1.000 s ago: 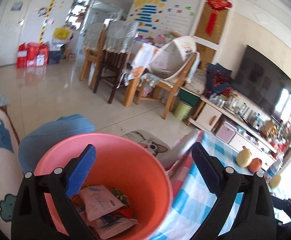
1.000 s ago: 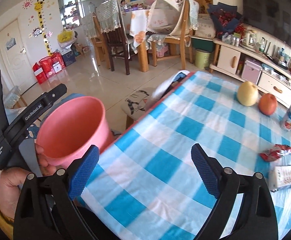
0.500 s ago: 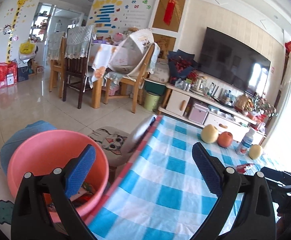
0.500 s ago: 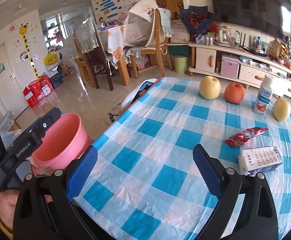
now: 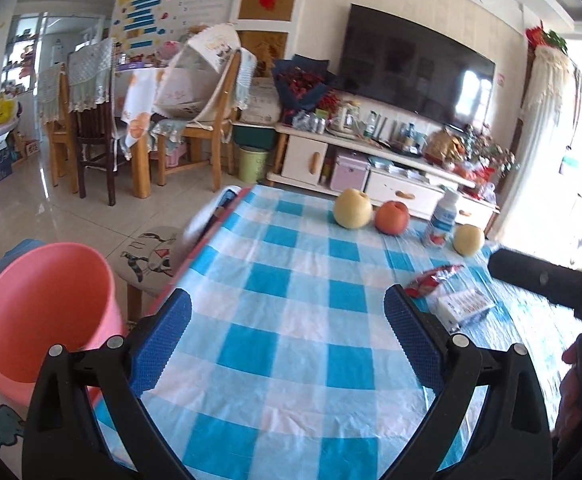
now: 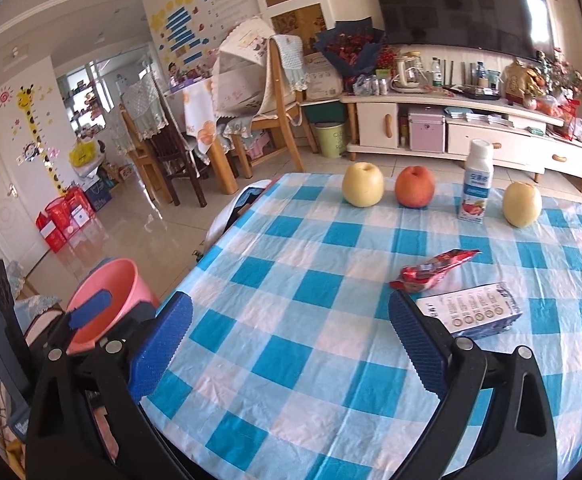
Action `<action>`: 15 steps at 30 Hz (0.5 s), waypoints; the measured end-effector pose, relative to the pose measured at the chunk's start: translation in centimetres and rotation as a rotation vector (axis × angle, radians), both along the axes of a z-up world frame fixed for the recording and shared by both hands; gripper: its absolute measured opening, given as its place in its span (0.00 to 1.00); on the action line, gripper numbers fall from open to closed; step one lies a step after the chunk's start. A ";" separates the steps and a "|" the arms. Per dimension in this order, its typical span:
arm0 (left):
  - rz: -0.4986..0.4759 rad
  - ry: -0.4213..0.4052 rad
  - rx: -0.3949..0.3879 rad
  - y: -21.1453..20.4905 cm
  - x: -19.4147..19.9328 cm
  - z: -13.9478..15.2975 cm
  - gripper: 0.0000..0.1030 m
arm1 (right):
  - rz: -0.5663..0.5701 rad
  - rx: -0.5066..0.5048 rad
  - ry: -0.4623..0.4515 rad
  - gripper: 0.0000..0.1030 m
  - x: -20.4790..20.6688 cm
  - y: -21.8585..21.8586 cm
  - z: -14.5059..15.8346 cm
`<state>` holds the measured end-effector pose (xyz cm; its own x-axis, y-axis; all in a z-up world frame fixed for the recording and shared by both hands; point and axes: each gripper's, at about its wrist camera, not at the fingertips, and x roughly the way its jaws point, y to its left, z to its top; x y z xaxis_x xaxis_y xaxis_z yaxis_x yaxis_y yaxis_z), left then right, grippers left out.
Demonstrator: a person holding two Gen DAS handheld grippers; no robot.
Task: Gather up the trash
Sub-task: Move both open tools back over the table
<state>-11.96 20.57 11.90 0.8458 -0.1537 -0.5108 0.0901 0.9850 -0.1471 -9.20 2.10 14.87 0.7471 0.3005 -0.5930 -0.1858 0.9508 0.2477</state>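
A red crumpled snack wrapper (image 6: 431,272) and a flat white-and-blue carton (image 6: 471,314) lie on the blue checked tablecloth (image 6: 311,320). Both show in the left wrist view, the wrapper (image 5: 433,278) and the carton (image 5: 465,306). A pink bucket (image 5: 43,320) stands off the table's left edge; it also shows in the right wrist view (image 6: 107,296). My left gripper (image 5: 287,332) is open and empty over the table. My right gripper (image 6: 291,336) is open and empty, with the carton just beyond its right finger.
Two yellow pears (image 6: 363,190) (image 6: 523,204), a red apple (image 6: 415,188) and a yogurt bottle (image 6: 477,184) stand along the far edge. A cat-print stool (image 5: 151,256) sits beside the table. Chairs, a TV cabinet and a green bin stand beyond.
Both grippers have swung right from the pink bucket towards the table. The bucket has slid to the left edge of both views, and the wrapper and carton have come closer.
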 end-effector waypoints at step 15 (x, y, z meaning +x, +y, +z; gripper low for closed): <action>-0.140 -0.007 0.132 -9.5 -1.0 -1.0 0.95 | -0.078 0.084 -0.037 0.95 -1.1 -7.1 2.0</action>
<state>-12.99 11.11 10.89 0.8244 -0.2020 -0.5287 0.2279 0.9735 -0.0165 -10.29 -4.95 16.89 0.7912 0.2880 -0.5395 -0.1230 0.9391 0.3210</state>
